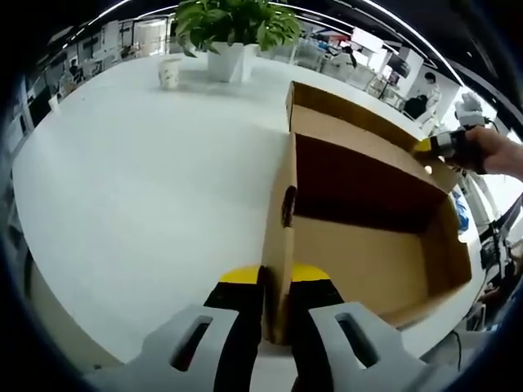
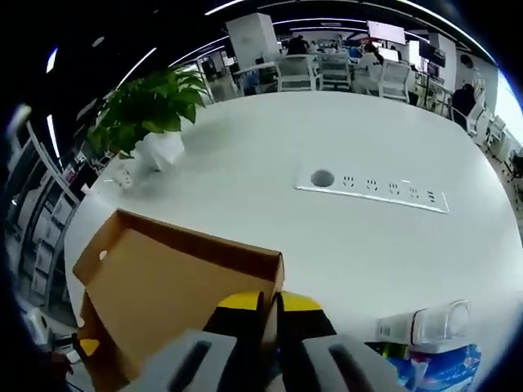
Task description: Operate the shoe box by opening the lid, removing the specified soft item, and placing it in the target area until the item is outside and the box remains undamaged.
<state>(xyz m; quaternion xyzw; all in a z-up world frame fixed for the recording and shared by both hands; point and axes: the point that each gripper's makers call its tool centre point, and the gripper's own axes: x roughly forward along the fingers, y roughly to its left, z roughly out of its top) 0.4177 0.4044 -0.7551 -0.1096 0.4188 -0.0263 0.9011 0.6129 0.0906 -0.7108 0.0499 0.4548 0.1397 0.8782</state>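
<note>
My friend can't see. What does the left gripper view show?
The left gripper pinches an end wall of an open brown cardboard shoe box on a white table. Behind stand a potted green plant and paper cup.

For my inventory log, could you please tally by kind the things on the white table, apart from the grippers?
Cardboard shoe box: 1
Potted plant: 1
Paper cup: 1
Power socket strip: 1
White device beside a blue packet: 1
Blue packet: 1
Total: 6
</note>
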